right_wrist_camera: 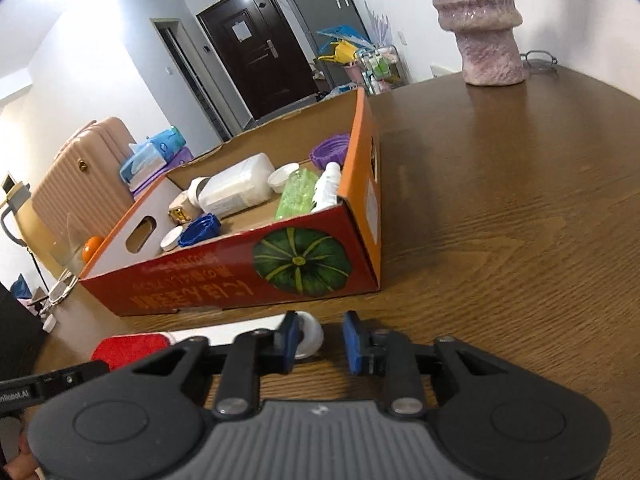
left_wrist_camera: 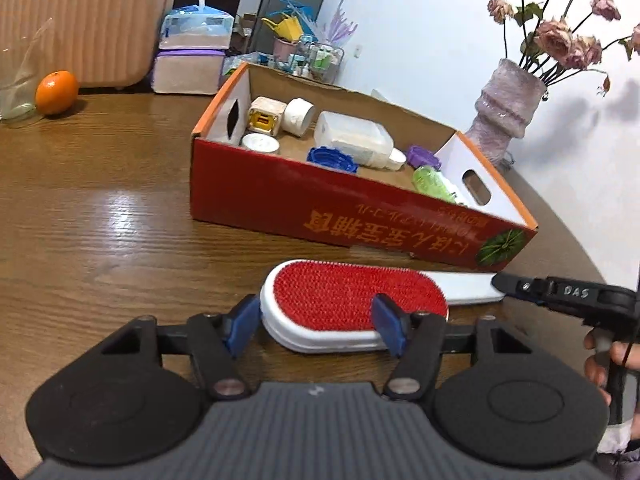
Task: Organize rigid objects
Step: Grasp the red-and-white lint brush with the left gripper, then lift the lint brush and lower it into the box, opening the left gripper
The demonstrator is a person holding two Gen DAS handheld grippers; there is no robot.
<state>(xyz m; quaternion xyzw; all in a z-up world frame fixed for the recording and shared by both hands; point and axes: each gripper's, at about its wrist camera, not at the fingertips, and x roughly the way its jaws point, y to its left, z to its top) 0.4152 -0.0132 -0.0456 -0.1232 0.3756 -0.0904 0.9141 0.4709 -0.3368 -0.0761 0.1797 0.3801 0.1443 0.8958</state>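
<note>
A white lint brush with a red bristle pad (left_wrist_camera: 352,300) lies on the wooden table in front of a red cardboard box (left_wrist_camera: 320,204). My left gripper (left_wrist_camera: 316,320) is open, its blue pads on either side of the brush head. My right gripper (right_wrist_camera: 322,340) is open beside the end of the brush's white handle (right_wrist_camera: 310,334); the handle tip sits by its left pad. The red pad also shows in the right wrist view (right_wrist_camera: 132,348). The box (right_wrist_camera: 240,276) holds a white bottle (left_wrist_camera: 356,138), a blue lid (left_wrist_camera: 332,158), a purple lid (left_wrist_camera: 424,156), a green bottle (left_wrist_camera: 432,182) and several small jars.
A pink vase (left_wrist_camera: 504,116) with dried flowers stands right of the box. An orange (left_wrist_camera: 56,92) and a clear glass (left_wrist_camera: 16,80) sit at the far left. A pink suitcase (left_wrist_camera: 84,16) and tissue boxes (left_wrist_camera: 192,56) stand behind the table.
</note>
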